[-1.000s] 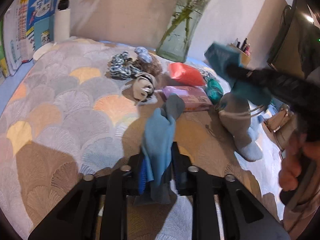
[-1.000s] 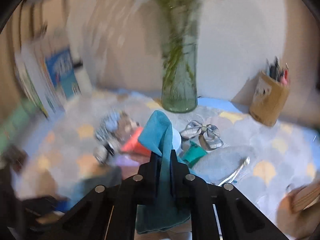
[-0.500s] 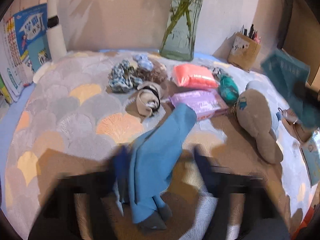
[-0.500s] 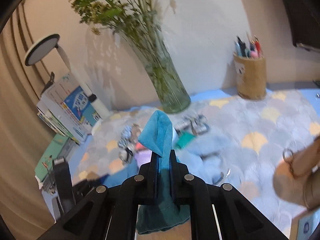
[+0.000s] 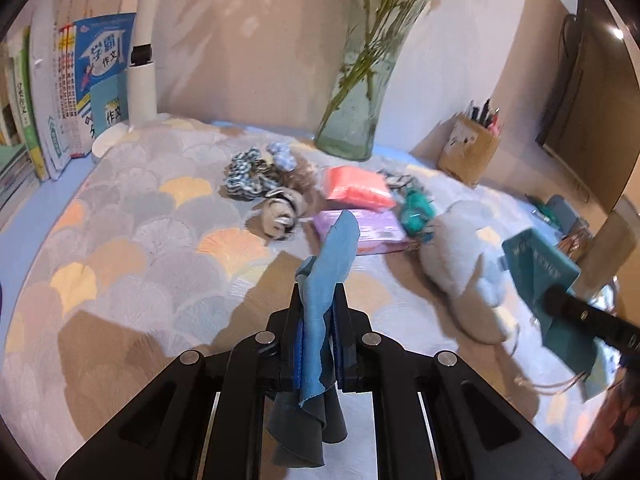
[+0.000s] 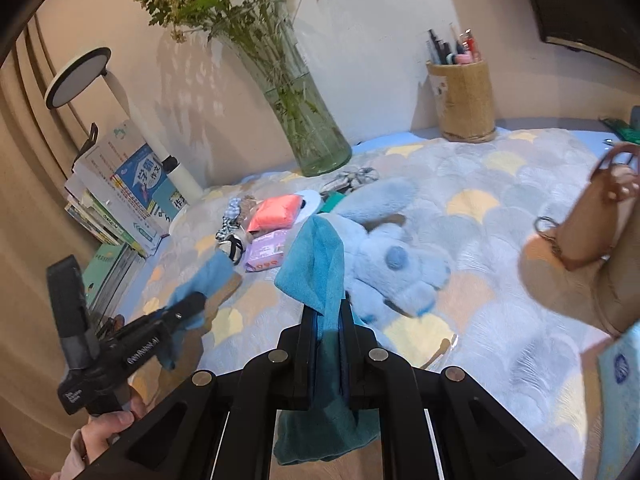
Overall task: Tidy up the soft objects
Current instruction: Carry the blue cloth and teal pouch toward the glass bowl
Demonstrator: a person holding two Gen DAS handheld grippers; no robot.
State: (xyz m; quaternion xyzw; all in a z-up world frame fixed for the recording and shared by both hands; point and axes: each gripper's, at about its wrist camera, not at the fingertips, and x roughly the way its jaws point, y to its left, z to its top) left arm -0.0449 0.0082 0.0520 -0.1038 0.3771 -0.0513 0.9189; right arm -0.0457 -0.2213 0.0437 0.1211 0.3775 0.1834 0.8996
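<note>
Two cloths held up, one in each gripper, over the scallop-patterned cover.

Going left to right, we see the left gripper (image 5: pixel 319 296) with its jaws pinched tight on a light blue cloth (image 5: pixel 328 280), clear of the cover (image 5: pixel 132 236). Beyond it lie scrunchies (image 5: pixel 250 172), an orange pack (image 5: pixel 354 187) and a purple pack (image 5: pixel 366 230) near a glass vase (image 5: pixel 354 116). A pale blue plush toy (image 6: pixel 394 258) lies right of these. The right gripper (image 6: pixel 326 312) clamps a teal cloth (image 6: pixel 320 264); it seems folded, though blur hides detail.
</note>
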